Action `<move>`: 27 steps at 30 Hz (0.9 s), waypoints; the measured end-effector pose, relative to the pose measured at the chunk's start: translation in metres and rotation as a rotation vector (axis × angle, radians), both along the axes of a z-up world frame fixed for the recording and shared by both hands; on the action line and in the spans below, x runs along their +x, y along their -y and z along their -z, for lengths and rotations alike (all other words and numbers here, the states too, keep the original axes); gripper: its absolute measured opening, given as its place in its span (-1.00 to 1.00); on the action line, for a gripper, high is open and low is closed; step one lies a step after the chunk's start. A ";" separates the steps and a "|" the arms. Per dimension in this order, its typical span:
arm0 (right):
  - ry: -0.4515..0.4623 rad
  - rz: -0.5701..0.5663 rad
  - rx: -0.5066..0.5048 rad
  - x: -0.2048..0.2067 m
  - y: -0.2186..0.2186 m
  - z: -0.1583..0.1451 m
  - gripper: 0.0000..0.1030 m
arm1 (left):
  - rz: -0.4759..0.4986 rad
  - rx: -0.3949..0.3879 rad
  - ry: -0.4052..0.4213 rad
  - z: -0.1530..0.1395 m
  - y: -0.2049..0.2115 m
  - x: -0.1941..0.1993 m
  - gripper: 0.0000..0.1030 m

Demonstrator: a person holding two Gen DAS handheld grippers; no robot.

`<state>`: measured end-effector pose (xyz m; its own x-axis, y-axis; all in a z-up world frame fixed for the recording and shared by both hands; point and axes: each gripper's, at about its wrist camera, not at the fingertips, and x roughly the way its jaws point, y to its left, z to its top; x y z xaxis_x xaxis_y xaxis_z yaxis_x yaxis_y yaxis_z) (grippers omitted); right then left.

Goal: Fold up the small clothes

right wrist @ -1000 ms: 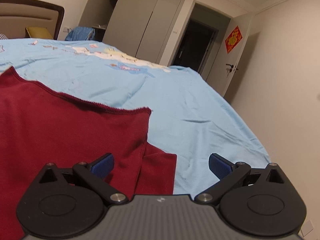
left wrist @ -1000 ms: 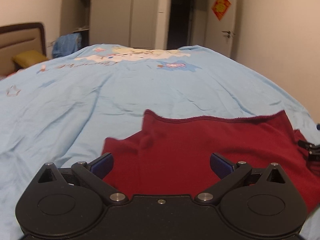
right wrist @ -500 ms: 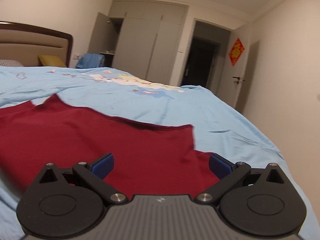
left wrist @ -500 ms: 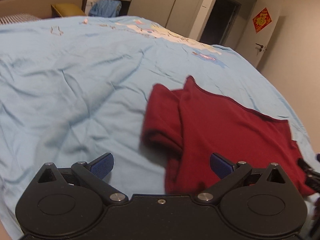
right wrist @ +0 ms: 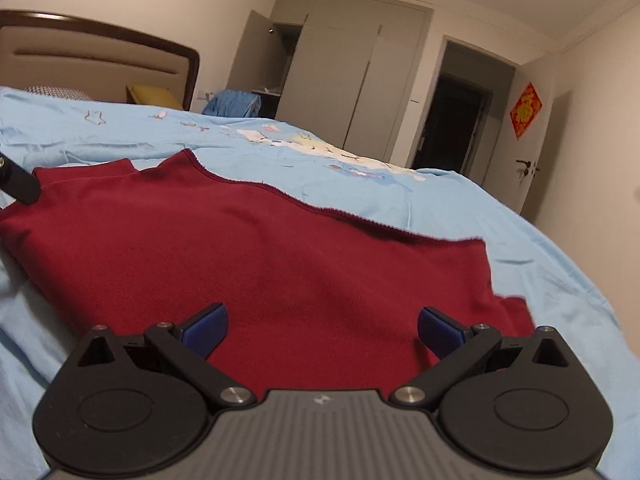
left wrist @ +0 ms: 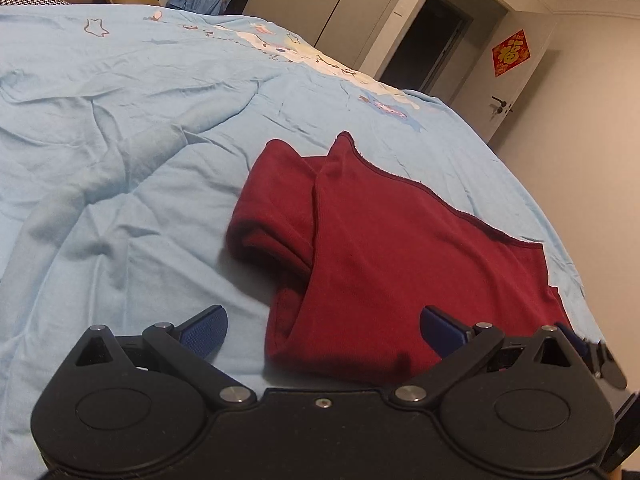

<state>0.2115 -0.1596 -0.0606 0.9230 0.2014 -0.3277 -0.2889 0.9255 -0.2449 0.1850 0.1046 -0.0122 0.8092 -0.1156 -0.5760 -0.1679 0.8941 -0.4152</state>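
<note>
A dark red garment (left wrist: 400, 248) lies folded on the light blue bedspread (left wrist: 120, 168), its sleeve bunched at the left side. My left gripper (left wrist: 322, 330) is open and empty, hovering over the garment's near left corner. In the right wrist view the same red garment (right wrist: 256, 264) spreads flat across the bed. My right gripper (right wrist: 322, 330) hangs open above its near edge, holding nothing. The right gripper's tip shows at the right edge of the left wrist view (left wrist: 596, 356).
The bedspread (right wrist: 440, 200) is wrinkled to the left of the garment. A headboard (right wrist: 100, 60) and yellow pillow (right wrist: 154, 92) stand at the far left. Wardrobes (right wrist: 352, 80), a dark doorway (right wrist: 456, 120) and a door with a red decoration (right wrist: 526, 110) lie beyond the bed.
Both grippers have pulled back and risen from the garment, staying open. The left view now takes in the whole folded garment; the right view has swung left over the cloth.
</note>
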 end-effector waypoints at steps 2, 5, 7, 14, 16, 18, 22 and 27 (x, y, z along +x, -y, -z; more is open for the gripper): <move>0.000 0.010 0.056 -0.001 0.005 0.006 1.00 | -0.004 0.009 -0.009 0.000 -0.002 0.007 0.98; 0.005 0.012 0.103 -0.001 0.010 0.011 1.00 | -0.008 0.019 -0.020 0.000 -0.002 0.018 0.98; 0.016 0.014 0.123 -0.003 0.012 0.014 1.00 | -0.007 0.030 -0.024 0.000 -0.001 0.024 0.98; 0.041 0.025 0.146 -0.005 0.013 0.018 1.00 | -0.001 0.044 -0.040 -0.001 0.005 0.033 0.98; 0.042 0.025 0.149 -0.005 0.013 0.018 1.00 | 0.002 0.048 -0.047 -0.001 0.005 0.034 0.98; 0.044 0.026 0.150 -0.006 0.014 0.019 1.00 | 0.006 0.050 -0.051 -0.001 0.005 0.035 0.98; 0.048 0.031 0.149 -0.007 0.012 0.019 1.00 | 0.009 0.056 -0.057 -0.001 0.006 0.037 0.98; 0.051 0.033 0.149 -0.007 0.012 0.019 1.00 | 0.012 0.063 -0.059 0.000 0.007 0.039 0.99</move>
